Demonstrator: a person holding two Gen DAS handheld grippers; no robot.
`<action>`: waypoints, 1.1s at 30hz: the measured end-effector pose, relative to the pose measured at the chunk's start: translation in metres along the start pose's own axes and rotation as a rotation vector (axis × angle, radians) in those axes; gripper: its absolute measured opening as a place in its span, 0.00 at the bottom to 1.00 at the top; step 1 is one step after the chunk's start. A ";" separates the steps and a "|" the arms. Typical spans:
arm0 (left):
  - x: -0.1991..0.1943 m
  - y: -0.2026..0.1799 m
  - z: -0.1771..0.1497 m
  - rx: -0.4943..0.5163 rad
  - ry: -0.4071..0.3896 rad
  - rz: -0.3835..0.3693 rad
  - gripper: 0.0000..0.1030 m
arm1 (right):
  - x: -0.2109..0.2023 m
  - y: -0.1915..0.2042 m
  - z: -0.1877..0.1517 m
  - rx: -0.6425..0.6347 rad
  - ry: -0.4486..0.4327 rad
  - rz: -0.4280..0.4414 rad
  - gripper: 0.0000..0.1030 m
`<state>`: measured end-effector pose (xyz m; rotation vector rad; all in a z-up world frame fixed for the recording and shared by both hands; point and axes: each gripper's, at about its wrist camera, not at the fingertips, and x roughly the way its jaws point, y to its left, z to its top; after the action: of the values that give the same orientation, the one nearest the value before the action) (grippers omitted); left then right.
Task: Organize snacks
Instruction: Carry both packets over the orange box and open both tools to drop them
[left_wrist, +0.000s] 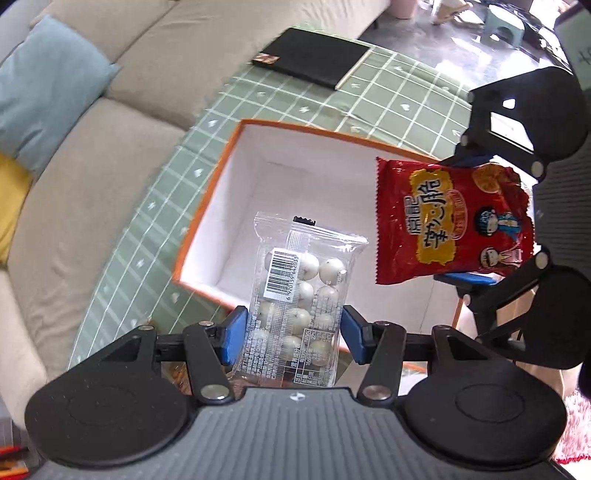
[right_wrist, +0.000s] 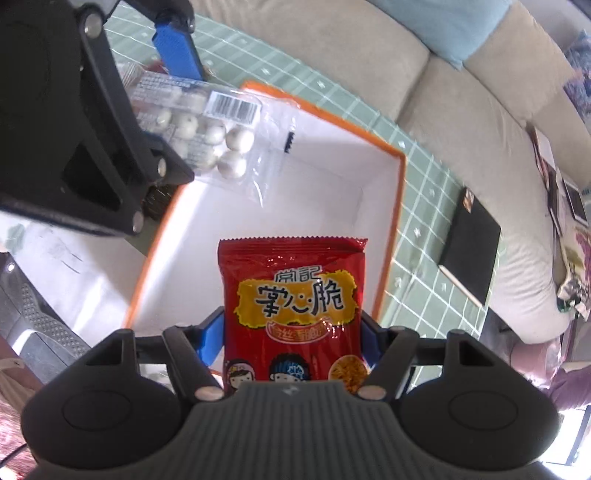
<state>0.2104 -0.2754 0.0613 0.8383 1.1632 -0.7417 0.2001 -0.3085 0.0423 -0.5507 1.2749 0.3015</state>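
The left gripper (left_wrist: 293, 334) is grasping a clear candy bag (left_wrist: 299, 295), the right gripper (right_wrist: 293, 332) is grasping a red snack bag (right_wrist: 295, 306), both hanging over the box (left_wrist: 207, 206).

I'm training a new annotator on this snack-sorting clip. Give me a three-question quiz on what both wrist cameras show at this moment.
1. True or false: the orange-rimmed box already has snacks lying in it.
2. Which gripper grips the clear packet of white candy balls? A) left gripper B) right gripper C) neither
3. Fill in: the right gripper is shut on a ___ snack packet with yellow lettering.

Key:
1. False; the white interior that shows is bare.
2. A; its blue pads press the packet's sides above the box.
3. Red.
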 end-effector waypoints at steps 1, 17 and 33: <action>0.006 -0.004 0.005 0.016 0.000 -0.007 0.60 | 0.006 -0.003 -0.003 0.000 0.004 0.002 0.66; 0.104 -0.006 0.022 0.029 0.110 -0.041 0.60 | 0.081 -0.009 -0.019 -0.072 0.022 0.028 0.67; 0.152 -0.002 0.021 -0.008 0.168 -0.087 0.61 | 0.129 -0.018 -0.014 -0.021 0.025 0.103 0.67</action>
<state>0.2546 -0.3052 -0.0831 0.8602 1.3587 -0.7482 0.2337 -0.3419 -0.0796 -0.5090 1.3278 0.3952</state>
